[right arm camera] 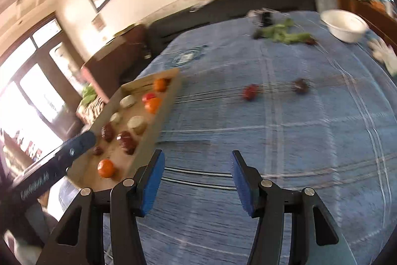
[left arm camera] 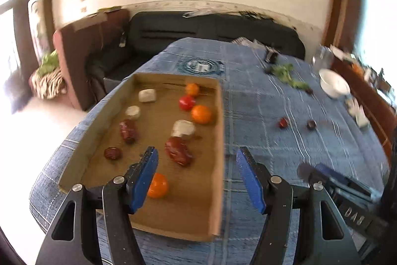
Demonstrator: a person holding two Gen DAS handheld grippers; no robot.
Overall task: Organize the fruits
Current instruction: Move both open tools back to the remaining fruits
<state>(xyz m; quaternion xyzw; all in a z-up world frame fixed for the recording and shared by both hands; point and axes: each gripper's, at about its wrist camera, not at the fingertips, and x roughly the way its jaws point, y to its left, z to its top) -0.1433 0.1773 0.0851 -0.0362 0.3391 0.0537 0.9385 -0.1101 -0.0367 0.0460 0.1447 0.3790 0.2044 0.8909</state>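
Part of the near orange fruit is hidden by a blue pad, and the two loose fruits are smeared by blur.

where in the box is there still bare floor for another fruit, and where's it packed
Bare cardboard lies in the near right corner of the cardboard box, between the near orange and the right wall, and along the far left. The middle is crowded: dates, white pieces, tomato.
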